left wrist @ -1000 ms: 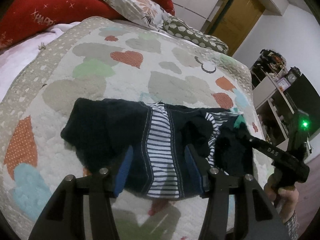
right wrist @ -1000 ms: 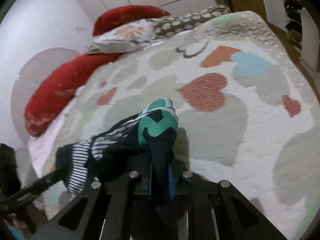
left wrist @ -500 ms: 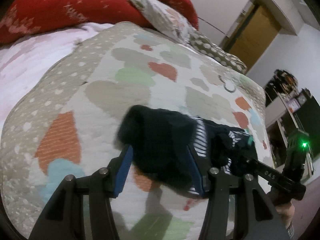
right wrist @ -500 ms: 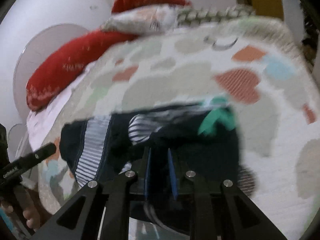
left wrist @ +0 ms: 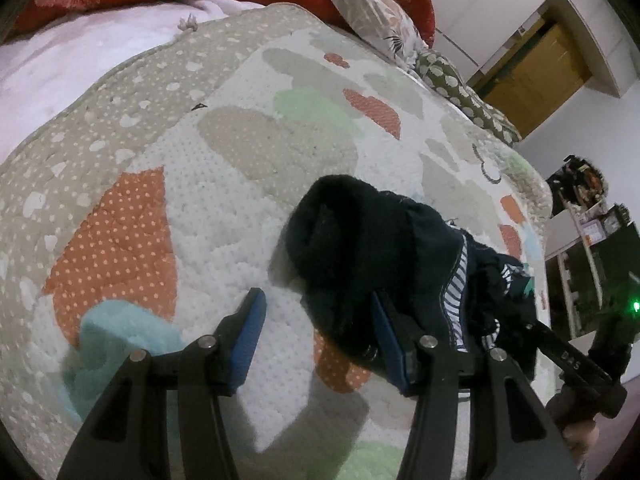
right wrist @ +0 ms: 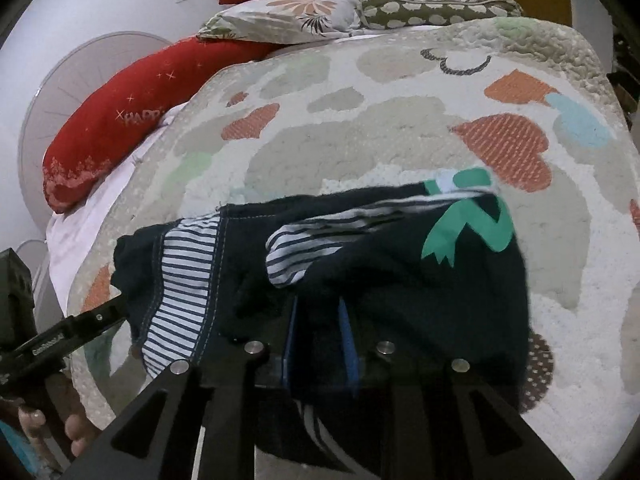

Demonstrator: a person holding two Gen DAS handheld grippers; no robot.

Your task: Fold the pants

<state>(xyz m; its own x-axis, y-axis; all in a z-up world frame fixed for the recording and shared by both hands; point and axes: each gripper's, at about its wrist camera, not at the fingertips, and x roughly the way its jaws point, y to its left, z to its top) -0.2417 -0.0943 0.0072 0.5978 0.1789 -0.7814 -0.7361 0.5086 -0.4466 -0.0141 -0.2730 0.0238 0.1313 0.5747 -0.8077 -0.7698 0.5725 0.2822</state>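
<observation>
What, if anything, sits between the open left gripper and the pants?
Nothing visible. The left gripper is open, with the dark end of the pants already partly between its fingers, over the bare quilt. The right gripper is shut on the pants' other end.

Both views are lit evenly by soft indoor light from above, and the quilt is rendered bright and slightly washed out. Soft shadows are cast on the quilt below the left gripper and under the dark pants, whose folds are lost in near-black. Strong fisheye bending and black vignetting are seen at the corners. The green print's upper edge is smeared by motion blur in the right wrist view.
</observation>
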